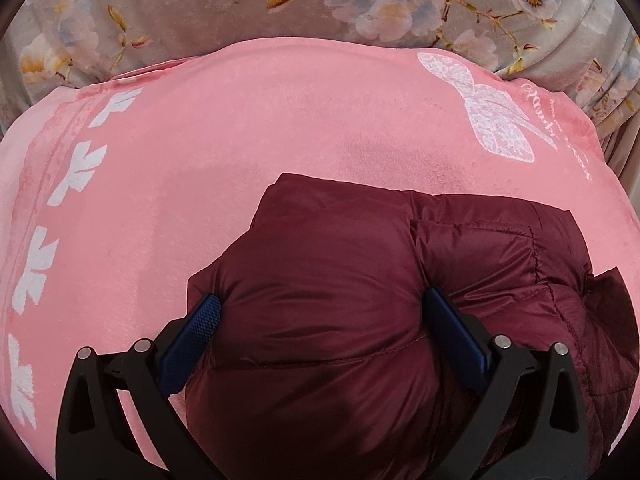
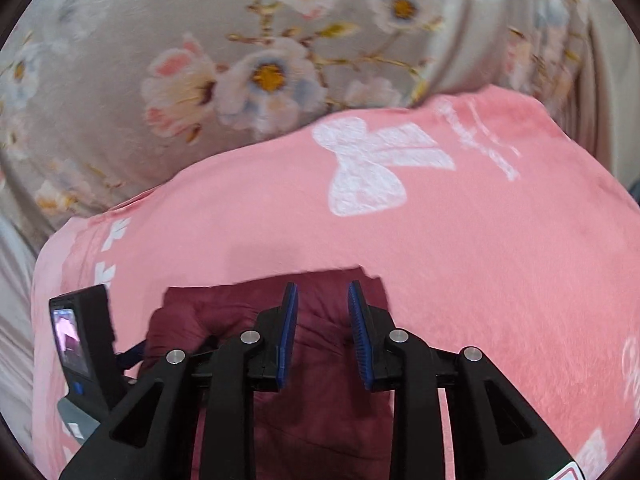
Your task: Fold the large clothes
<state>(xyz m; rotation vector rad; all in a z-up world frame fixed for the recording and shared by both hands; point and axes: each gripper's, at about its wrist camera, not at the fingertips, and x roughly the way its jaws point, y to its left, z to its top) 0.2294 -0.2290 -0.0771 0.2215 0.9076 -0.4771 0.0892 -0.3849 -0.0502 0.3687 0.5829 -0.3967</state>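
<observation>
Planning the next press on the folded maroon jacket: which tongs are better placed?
Left, probably. The left tongs stand wide, straddling the maroon jacket on the pink blanket. The right tongs are narrowly parted above it, holding nothing.

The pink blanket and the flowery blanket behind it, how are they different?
The pink blanket has white leaf and butterfly prints; the flowery blanket is grey-beige with coloured blossoms. The pink blanket lies in front with the dark red jacket on it; the flowery blanket carries no clothes in view. Both look soft.
</observation>
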